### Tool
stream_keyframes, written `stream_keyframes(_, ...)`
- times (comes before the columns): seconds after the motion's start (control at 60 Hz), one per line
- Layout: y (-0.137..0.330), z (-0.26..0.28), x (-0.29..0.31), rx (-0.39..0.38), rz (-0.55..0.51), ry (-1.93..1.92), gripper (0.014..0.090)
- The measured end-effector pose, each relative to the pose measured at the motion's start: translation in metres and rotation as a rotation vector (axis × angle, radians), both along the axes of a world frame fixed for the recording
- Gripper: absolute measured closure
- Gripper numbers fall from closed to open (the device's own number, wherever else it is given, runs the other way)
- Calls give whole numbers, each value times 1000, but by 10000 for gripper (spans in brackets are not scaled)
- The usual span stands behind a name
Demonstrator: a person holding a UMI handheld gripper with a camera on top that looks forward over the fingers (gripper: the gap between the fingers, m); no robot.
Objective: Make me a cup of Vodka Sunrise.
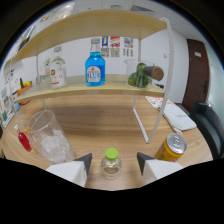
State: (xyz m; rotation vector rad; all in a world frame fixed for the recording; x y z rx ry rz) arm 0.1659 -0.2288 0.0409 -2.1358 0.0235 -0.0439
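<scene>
We see our claw point(111, 162) spread open, its two dark-tipped fingers point(83, 161) standing apart on either side of a small clear bottle with a green cap point(111, 162); the bottle stands upright on the wooden table point(100, 122) between them, with a gap on each side, its cap pointing up toward us. The lower part of the bottle and the roots of both fingers are cut off from our sight. Just beside the left finger stands a clear glass with ice point(49, 136), leaning outward in our view, and beyond it lies something small and red point(23, 140) that we cannot identify. Just beyond the right finger is a yellow can point(171, 147), its top tilted toward us; its writing is too small for us to read. Farther out a white-framed wooden shelf point(90, 88) stands on the table. On it a blue bottle point(94, 68) stands upright with a label we cannot read, a clear bottle point(58, 72) stands to its left, and a green bottle with a cork-coloured end point(145, 74) lies on its side. Posters on the wall behind are illegible.
</scene>
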Motion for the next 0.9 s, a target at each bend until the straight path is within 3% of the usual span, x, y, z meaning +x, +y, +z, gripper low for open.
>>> stream_keyframes(0.367, -62, 82, -30, 56, -36, -35, 184)
stream_keyframes(0.617, -109, 96, -46, 39, -63, -13, 181)
stream_keyframes(0.9, -126, 97, -61, 24, -54, -12, 181)
